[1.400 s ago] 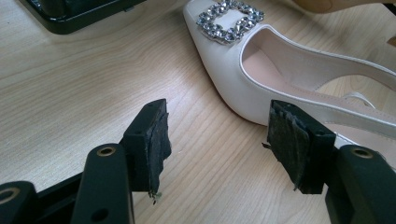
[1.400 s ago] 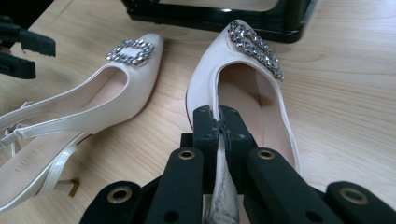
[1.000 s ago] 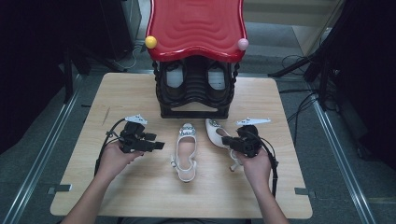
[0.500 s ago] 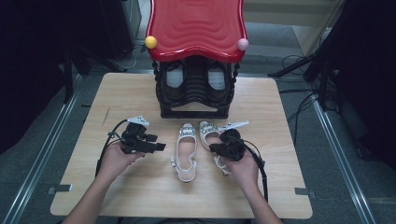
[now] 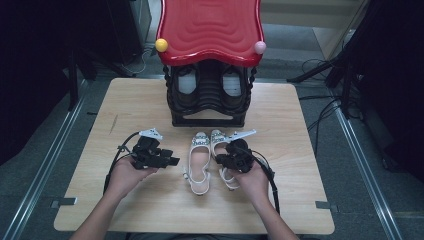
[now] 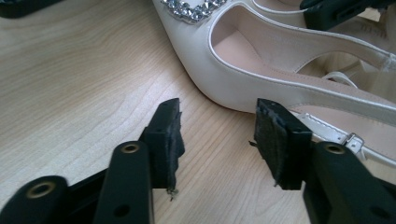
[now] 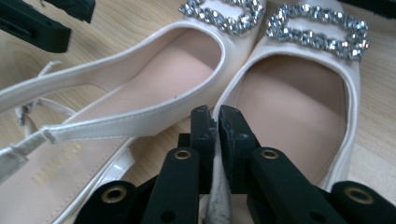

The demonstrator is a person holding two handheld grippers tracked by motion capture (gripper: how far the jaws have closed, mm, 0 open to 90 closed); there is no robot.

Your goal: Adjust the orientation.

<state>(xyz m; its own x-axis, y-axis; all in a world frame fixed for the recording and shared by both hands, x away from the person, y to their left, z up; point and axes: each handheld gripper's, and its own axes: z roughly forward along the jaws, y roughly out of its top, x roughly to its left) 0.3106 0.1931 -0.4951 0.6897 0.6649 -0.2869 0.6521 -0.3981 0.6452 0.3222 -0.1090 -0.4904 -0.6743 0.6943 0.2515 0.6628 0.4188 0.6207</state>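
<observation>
Right shoe (image 7: 299,116): beside left shoe (image 5: 199,165), near the rack (image 5: 210,95) on the table (image 5: 300,125). Light, stiff-soled, glossy (slippery), strap floppy. Take by the side wall. Right gripper (image 7: 217,116) pinches that wall, jaws just easing. Left gripper (image 6: 217,126) parted, narrowing, empty.

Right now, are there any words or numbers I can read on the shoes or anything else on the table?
Gold print on the insole of the left shoe, seen in the right gripper view: a short brand word, too blurred to read.
Right shoe: no text visible.
Red shoe rack and wooden table: no words, numbers or signs visible.
</observation>
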